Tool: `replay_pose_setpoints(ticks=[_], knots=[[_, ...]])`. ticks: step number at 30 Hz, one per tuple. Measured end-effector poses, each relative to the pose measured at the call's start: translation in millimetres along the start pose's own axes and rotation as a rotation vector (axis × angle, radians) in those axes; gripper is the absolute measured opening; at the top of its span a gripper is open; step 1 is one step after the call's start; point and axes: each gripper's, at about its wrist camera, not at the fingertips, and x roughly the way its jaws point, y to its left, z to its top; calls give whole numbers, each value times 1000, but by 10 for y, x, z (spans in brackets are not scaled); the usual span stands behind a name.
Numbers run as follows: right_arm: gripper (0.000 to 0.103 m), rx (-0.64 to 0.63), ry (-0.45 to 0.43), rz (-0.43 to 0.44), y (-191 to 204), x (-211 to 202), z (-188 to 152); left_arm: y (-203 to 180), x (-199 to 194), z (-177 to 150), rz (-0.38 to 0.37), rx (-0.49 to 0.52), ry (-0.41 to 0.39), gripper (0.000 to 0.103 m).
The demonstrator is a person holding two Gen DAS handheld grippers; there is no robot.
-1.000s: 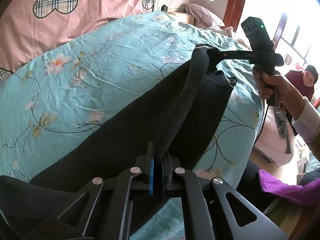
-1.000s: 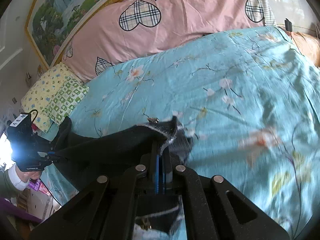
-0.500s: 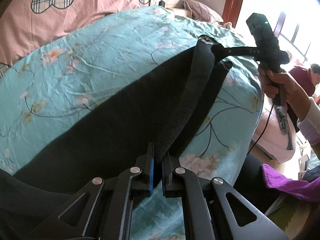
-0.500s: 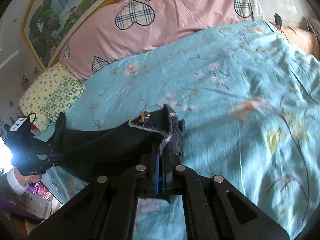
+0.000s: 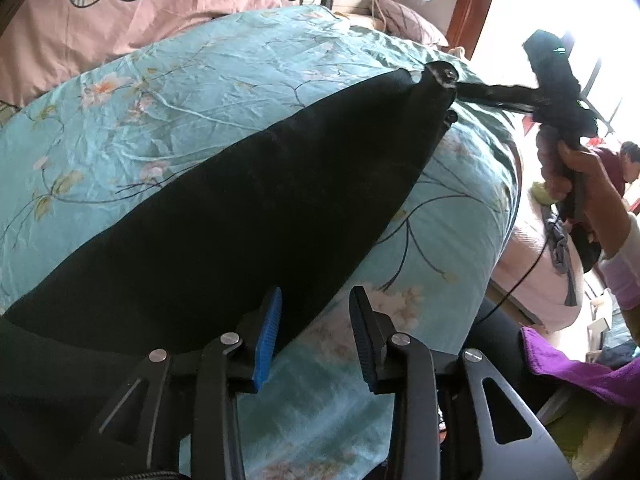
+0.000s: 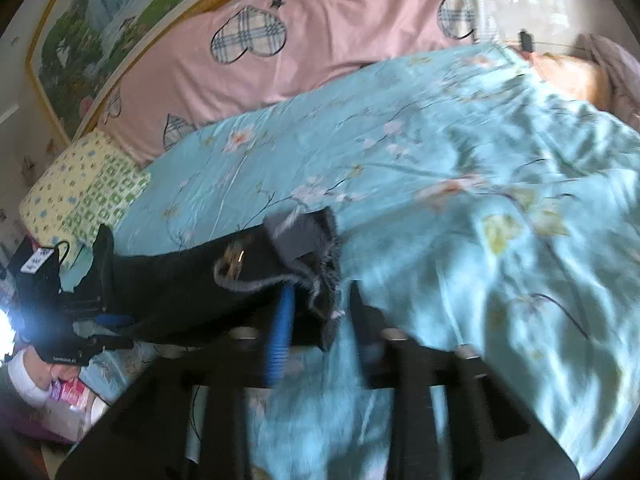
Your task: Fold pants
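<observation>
Two grippers: both stand with jaws parted and neither clamps any cloth.
Left gripper (image 5: 316, 332): fingers wide, one blue ribbed pad (image 5: 267, 334) and one black pad; the near edge of the garment lies at the blue pad, not pinched between the two.
Right gripper (image 6: 320, 320): fingers apart in its own blurred view, with the frayed grey waistband end just ahead of the blue pad; from the left wrist view its tips sit at the far end of the cloth, and contact cannot be told there.
Garment: black fabric pants (image 5: 240, 208) lie flat in one long narrow strip along the near side of the bed, the waistband end toward the right gripper.
Support: turquoise floral bedsheet (image 5: 192, 80), wrinkled; pink pillowcase with plaid hearts (image 6: 320, 48) behind it; yellow and green patterned pillow (image 6: 80, 188) at the far left of the right wrist view.
Step in hand (judgement): lengthwise fold laid down and let go; legs appear stacked one on the other.
Next move (judgement): re-grip one end with both grippers and carry it over to the other end for the cross fold, keeping the edges square.
Risk (judgement): the strip lies near the mattress edge and could slide off if dragged.
</observation>
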Motion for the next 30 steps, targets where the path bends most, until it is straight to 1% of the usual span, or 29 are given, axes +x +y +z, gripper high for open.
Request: replay_pose_setpoints(ticks=[6,8,11,13,19,22,23,29,30], knots=[[48,-23,-84,6,230,-333,-2,177,-191,-82,18,-88,-35,40],[48,-34,-107,35,355,-377,17,266,-277,-104,24,-123,-52,42],[48,-59,-113,82,574,-321,48,429,-416,-148,51,-185,-83,44],[48,-74,-102,110,698,-238,51,578,-515,-196,68,-242,-103,46],[48,-110,-33,208,1105,134,14,1025,-775,-317,119,-388,-147,46],[48,-134,-4,248,1305,280,-2,1253,-897,-392,153,-460,-165,52],[48,-139,3,258,1359,314,-6,1345,-943,-420,166,-487,-169,55],[49,-167,67,331,1696,605,-11,1831,-1241,-553,237,-597,-197,56],[50,-171,80,342,1747,655,-9,1885,-1288,-565,246,-606,-202,58]])
